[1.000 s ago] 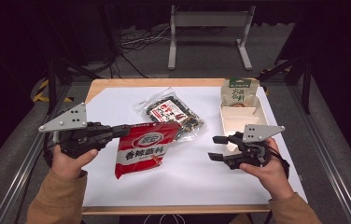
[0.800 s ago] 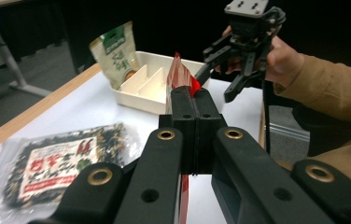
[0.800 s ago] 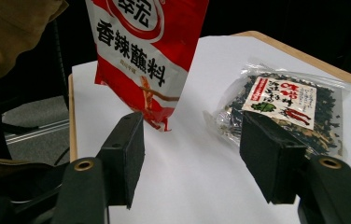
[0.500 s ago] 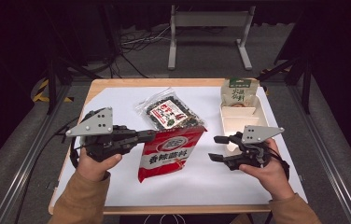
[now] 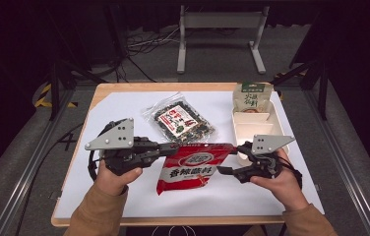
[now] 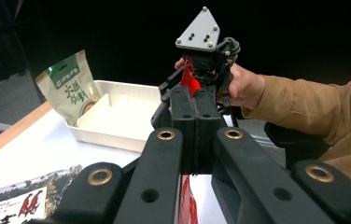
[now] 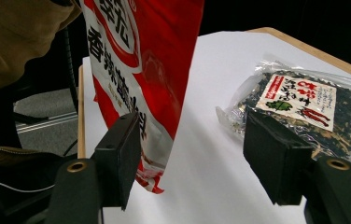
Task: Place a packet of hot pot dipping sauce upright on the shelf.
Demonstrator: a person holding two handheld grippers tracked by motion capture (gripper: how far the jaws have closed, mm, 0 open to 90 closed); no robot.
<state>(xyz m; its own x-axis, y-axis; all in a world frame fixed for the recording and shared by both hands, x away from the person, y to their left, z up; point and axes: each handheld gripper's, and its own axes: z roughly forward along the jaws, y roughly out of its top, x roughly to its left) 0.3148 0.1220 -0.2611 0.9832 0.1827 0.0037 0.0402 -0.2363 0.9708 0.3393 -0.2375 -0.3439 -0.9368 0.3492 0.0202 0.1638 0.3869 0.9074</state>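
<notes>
Red packet [image 5: 193,164]: hangs clear of the desk near its front edge, long axis running top corner to bottom, face toward the high camera.
Left gripper [image 5: 170,149]: jaws clamped tight on the packet's upper left corner; a red sliver shows between the closed pads [image 6: 183,121] in the left gripper view.
Right gripper [image 5: 232,158]: jaws have just been opening and stand wide, nothing pressed; the packet's right edge hangs by the near pad [image 7: 117,156], just inside the gap.
Key relation: packet lies directly between the two grippers, its free right edge toward the right jaws, that hand the nearer one to take it.
White tray [image 5: 254,129]: right edge of the desk, a green pouch [image 5: 250,97] leaning in its far end.
Seaweed packet [image 5: 180,122]: flat, mid-desk, behind the red one.
</notes>
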